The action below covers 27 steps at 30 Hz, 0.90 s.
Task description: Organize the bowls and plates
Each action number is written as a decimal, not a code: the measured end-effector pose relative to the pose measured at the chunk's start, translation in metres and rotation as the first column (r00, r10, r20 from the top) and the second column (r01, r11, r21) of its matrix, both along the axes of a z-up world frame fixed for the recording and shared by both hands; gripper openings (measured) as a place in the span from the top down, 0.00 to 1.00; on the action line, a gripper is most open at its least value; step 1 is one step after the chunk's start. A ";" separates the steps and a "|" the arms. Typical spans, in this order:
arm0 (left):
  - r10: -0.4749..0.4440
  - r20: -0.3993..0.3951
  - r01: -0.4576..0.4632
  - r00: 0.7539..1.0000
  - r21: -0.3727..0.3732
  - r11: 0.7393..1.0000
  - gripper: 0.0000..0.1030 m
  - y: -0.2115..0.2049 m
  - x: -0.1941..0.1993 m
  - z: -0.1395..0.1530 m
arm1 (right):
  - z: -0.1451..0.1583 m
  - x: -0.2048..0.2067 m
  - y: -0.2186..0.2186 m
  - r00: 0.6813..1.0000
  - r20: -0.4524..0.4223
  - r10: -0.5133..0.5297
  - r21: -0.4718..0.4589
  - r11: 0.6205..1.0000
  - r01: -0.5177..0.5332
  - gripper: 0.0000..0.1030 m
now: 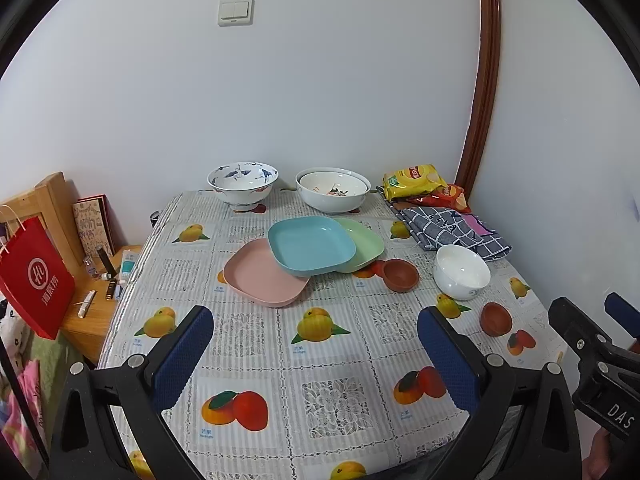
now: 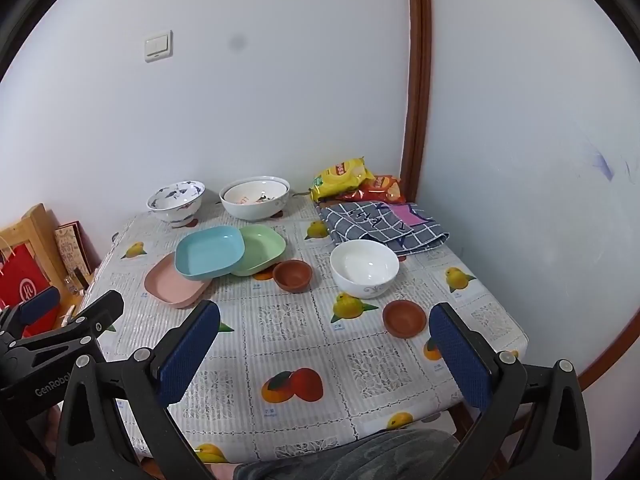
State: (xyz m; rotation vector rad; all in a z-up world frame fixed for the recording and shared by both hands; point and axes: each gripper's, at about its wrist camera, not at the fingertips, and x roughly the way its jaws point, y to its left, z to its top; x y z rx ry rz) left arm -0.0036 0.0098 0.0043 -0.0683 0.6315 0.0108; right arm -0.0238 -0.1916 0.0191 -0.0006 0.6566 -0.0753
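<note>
You have three square plates overlapping mid-worktop: the blue plate (image 1: 311, 249) rests atop the pink plate (image 1: 260, 278) and green plate (image 1: 362, 246). Two brown bowls (image 1: 401, 275) (image 1: 496, 319) and a white bowl (image 1: 462, 272) sit upright toward the right edge. At the far edge stand a blue-patterned bowl (image 1: 242, 184) and two nested white bowls (image 1: 333, 189).

Glossy ceramic white bowl (image 2: 364, 267), matt plastic blue plate (image 1: 311, 249), checked cloth (image 2: 384, 227).

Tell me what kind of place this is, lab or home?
Most likely a home, probably a small dining corner. A fruit-print tablecloth covers a table pushed against the wall, snack packets and a folded checked cloth sit at the back, and a red shopping bag stands beside it.
</note>
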 end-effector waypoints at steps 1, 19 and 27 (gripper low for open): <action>0.001 0.001 -0.001 1.000 0.000 1.000 0.01 0.000 0.000 0.000 | 0.000 -0.001 0.000 1.000 0.000 0.000 0.000 1.000 0.000 0.00; 0.014 0.006 -0.014 1.000 -0.006 1.000 0.01 0.005 -0.005 -0.001 | -0.001 -0.002 0.004 1.000 -0.007 -0.002 0.008 1.000 0.002 0.00; 0.016 0.004 -0.016 1.000 -0.005 1.000 0.01 0.006 -0.004 -0.001 | 0.000 -0.003 0.006 1.000 -0.001 -0.003 0.012 1.000 0.003 0.00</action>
